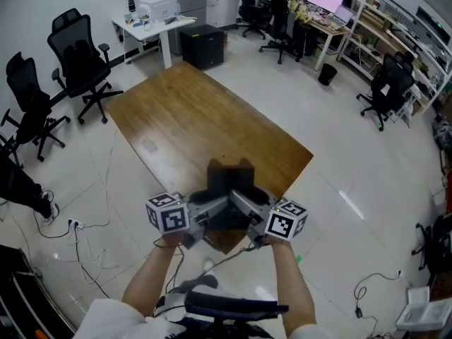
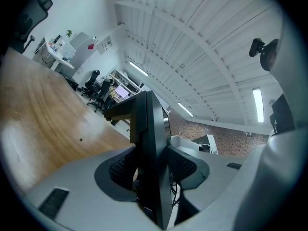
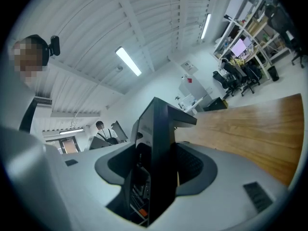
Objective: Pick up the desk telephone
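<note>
The black desk telephone (image 1: 228,187) hangs in the air over the near corner of the wooden table (image 1: 176,119), held from both sides. My left gripper (image 1: 210,212) is shut on its left edge and my right gripper (image 1: 245,209) on its right edge. In the left gripper view the telephone (image 2: 148,138) stands edge-on between the dark pads (image 2: 120,168) of the left gripper (image 2: 151,172). In the right gripper view the telephone (image 3: 161,138) is likewise clamped in the right gripper (image 3: 156,170), and its underside shows at the bottom.
Black office chairs (image 1: 81,55) stand left of the table. A white desk with a printer (image 1: 157,9) and a black cabinet (image 1: 203,44) are behind it. Cables (image 1: 78,232) lie on the floor at the left. Shelves and more chairs (image 1: 388,83) are at the right.
</note>
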A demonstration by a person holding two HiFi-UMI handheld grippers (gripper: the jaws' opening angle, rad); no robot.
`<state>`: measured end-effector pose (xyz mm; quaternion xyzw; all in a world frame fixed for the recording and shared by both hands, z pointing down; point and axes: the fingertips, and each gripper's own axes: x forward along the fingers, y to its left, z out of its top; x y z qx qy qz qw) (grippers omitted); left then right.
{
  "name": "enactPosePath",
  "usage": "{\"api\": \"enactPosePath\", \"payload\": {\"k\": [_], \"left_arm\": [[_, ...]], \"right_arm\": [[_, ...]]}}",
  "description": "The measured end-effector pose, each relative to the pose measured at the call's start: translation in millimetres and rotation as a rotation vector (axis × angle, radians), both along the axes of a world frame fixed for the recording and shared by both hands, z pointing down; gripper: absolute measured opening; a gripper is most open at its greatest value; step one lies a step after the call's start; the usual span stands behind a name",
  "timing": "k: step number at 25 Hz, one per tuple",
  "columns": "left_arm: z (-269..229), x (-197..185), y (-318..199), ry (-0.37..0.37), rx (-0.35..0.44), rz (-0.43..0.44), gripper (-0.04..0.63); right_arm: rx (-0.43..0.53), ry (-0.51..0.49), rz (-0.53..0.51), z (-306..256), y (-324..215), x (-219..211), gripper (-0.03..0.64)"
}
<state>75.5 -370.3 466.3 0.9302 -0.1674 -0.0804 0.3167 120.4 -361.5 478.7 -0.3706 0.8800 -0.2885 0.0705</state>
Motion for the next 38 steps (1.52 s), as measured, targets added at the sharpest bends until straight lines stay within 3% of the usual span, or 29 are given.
{"api": "enactPosePath", "payload": {"k": [19,38], "left_arm": [[-84,3,90,-0.01,0.191,0.007,0.194],[-92,-2,158,-0.012,0.23,0.023,0.194]], "right_arm": [[0.184,-0.005,0.016,-83,87,1,0.255],[0.241,-0.018,0.029,-91,154,-5,0.255]]}}
